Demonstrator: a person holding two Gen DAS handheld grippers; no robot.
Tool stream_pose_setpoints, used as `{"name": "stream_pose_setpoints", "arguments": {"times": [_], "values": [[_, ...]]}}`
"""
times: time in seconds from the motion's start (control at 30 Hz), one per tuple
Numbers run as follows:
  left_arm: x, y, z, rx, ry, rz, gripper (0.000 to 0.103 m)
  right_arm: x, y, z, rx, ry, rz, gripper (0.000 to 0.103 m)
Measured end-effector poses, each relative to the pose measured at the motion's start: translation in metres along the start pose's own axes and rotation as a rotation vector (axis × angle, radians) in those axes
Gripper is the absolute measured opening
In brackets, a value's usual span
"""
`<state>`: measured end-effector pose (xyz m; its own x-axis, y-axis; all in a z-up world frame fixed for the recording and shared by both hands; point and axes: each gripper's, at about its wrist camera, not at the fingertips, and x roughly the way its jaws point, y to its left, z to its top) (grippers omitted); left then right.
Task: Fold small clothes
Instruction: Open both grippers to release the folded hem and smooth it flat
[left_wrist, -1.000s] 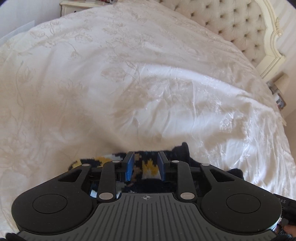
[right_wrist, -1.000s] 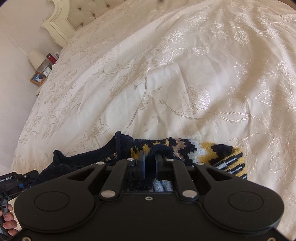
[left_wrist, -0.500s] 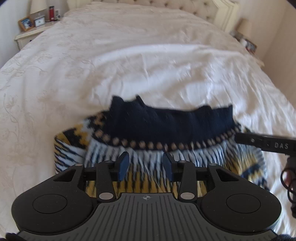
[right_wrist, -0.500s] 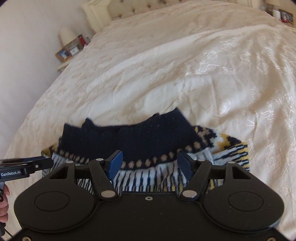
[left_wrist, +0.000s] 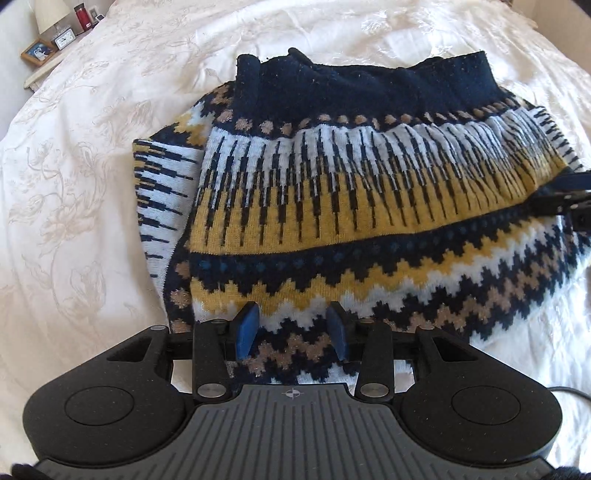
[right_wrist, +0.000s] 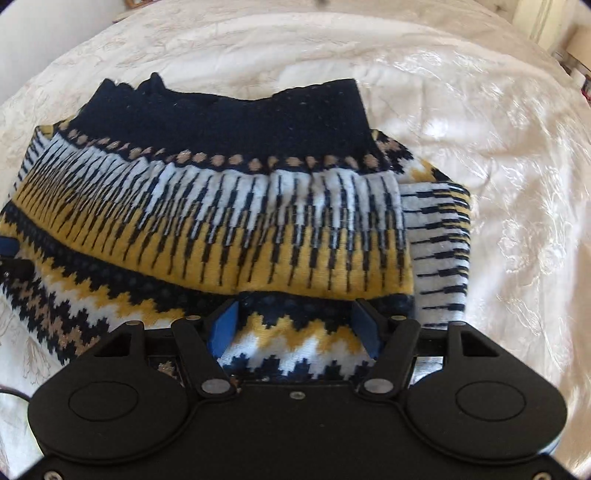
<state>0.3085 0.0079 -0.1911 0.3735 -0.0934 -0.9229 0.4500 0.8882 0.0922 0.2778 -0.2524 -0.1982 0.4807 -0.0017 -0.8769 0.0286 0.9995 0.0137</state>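
**Sweater lies folded on the bed, both grippers open over its near edge**

Sweater (left_wrist: 343, 206) first: we see a knitted one in navy, mustard, white and tan, lying folded on the white bedspread (left_wrist: 92, 155). Nearest to us in the left wrist view, our left gripper (left_wrist: 293, 330) hovers over the sweater's near edge, its blue fingers (left_wrist: 246, 329) spread apart with nothing between them but the zigzag knit below. Whether they touch the fabric we cannot tell. In the right wrist view our right gripper (right_wrist: 297, 326) sits likewise over the near edge, its jaws wide apart and empty, the blue fingers (right_wrist: 224, 328) framing a patch of white and mustard zigzag.

Beyond the fingers the pattern runs in bands: tan and white zigzags, then a mustard zigzag, a dark row with blue dots, a broad mustard-and-white band crossed by navy dashes, a line of tan diamonds, and last the plain navy ribbed band (left_wrist: 365, 83) at the far edge. A folded sleeve (right_wrist: 439, 251) with the same dashes pokes out along one side. At the right edge of the left view we see part of the right gripper resting by the sweater.

Farthest off, a nightstand (left_wrist: 40, 70) holds a framed picture (left_wrist: 37, 51), a small clock and a red object beside a lamp base.
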Motion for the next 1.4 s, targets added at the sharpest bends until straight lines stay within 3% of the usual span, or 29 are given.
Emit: {"name": "stream_pose_setpoints", "arguments": {"times": [0.17, 0.4, 0.53, 0.7, 0.9, 1.0, 1.2, 1.4], "values": [[-0.001, -0.001, -0.007, 0.043, 0.026, 0.029, 0.041, -0.001, -0.007, 0.003, 0.023, 0.008, -0.014, 0.067], [-0.007, 0.011, -0.017, -0.019, 0.063, 0.004, 0.040, -0.006, -0.009, 0.002, 0.104, -0.008, 0.003, 0.068], [-0.039, 0.013, -0.017, -0.064, -0.001, -0.027, 0.039, -0.035, -0.023, -0.007, 0.197, -0.115, 0.035, 0.077], [-0.062, 0.002, -0.006, -0.139, -0.067, -0.101, 0.040, -0.056, -0.040, -0.028, 0.261, -0.141, 0.037, 0.094], [-0.044, -0.039, 0.017, -0.080, -0.055, -0.103, 0.040, -0.063, -0.050, -0.051, 0.335, -0.103, 0.010, 0.100], [-0.028, -0.053, 0.023, -0.071, -0.011, -0.101, 0.040, -0.061, -0.052, -0.060, 0.374, -0.085, 0.002, 0.100], [-0.002, -0.064, 0.020, -0.076, 0.097, -0.072, 0.041, -0.060, -0.048, -0.071, 0.399, -0.055, 0.012, 0.100], [0.010, -0.071, 0.016, -0.045, 0.114, -0.047, 0.045, -0.061, -0.045, -0.072, 0.403, -0.044, 0.018, 0.100]]}}
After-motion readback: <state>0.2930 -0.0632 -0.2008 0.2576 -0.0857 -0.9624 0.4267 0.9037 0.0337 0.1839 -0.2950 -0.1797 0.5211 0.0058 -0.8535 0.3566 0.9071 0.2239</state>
